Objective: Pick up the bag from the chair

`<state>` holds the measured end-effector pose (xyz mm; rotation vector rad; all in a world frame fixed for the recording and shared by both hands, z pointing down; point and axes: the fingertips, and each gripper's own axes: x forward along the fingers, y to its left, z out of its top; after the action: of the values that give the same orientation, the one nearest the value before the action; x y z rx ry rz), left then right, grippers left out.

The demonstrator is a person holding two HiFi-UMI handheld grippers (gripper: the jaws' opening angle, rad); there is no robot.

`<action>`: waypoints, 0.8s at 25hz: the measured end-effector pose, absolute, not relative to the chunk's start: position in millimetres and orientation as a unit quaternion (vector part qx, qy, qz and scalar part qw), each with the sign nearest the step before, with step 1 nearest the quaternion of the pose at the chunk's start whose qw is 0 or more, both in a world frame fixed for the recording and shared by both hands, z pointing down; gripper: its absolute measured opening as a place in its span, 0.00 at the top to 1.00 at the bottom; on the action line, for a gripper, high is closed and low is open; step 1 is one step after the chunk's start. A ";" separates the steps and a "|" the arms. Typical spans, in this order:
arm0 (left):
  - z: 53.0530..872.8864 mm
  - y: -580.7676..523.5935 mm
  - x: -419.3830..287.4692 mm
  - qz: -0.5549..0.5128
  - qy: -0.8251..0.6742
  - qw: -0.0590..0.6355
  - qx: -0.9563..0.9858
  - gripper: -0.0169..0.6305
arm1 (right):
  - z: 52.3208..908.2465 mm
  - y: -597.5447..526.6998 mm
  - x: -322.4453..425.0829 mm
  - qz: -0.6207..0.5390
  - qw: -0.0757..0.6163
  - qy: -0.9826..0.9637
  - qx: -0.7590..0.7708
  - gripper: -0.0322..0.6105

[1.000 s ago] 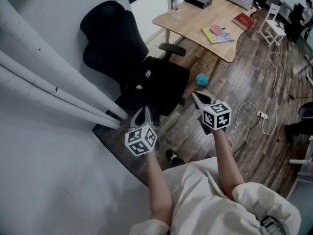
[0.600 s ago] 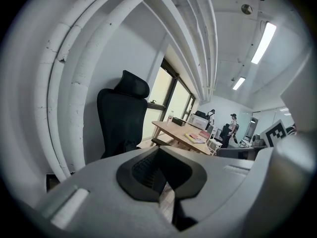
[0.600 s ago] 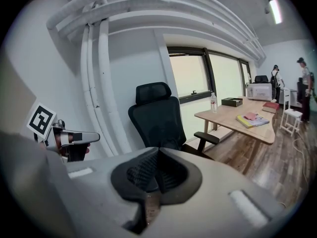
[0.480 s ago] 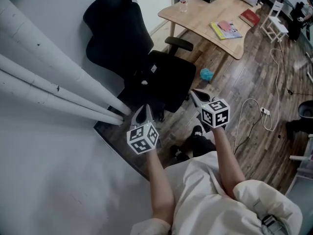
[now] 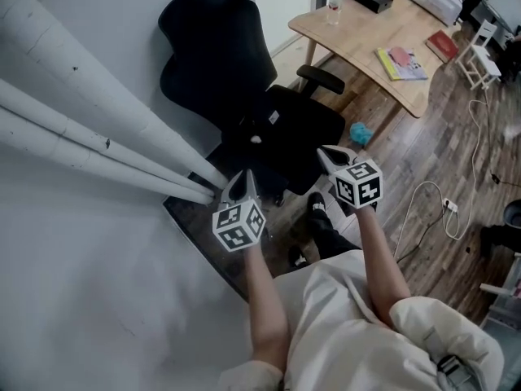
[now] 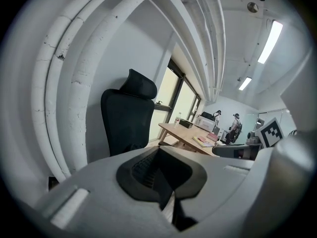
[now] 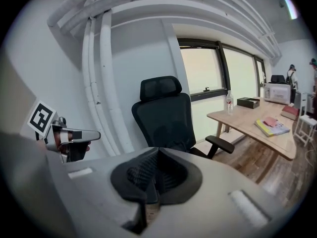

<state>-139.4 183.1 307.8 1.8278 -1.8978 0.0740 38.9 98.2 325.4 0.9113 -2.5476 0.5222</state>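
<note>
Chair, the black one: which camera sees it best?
The head view. It looks down on most of the chair: headrest, back, seat and one armrest. The right gripper view shows the headrest, back and an armrest from the front, but not the seat. The left gripper view shows only the headrest and back.

The chair [image 5: 213,63] is a black office chair with a tall backrest, a separate headrest and a padded armrest [image 5: 322,78]. It stands upright on the wood floor [image 5: 407,153], with its back close to the white wall [image 5: 98,23]. The bag [image 5: 286,141] is black and lies slumped on the seat. Two small white patches show on its upper side. Its outline merges with the black seat, so its exact edges cannot be told.
</note>
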 end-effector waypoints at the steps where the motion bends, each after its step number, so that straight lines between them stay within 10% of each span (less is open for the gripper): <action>1: 304.7 174.3 -144.3 0.028 -0.700 0.248 0.669 0.96 | 321.7 86.7 34.1 0.186 0.187 -0.909 0.322 0.95; 20: 320.2 4.7 -145.5 0.063 -0.750 0.261 0.604 0.96 | 347.0 -115.1 12.2 0.252 0.156 -0.921 0.253 0.95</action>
<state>-145.5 4.7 320.2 1.6364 -2.0304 0.1717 12.2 -115.1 347.0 0.7235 -2.6378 0.7229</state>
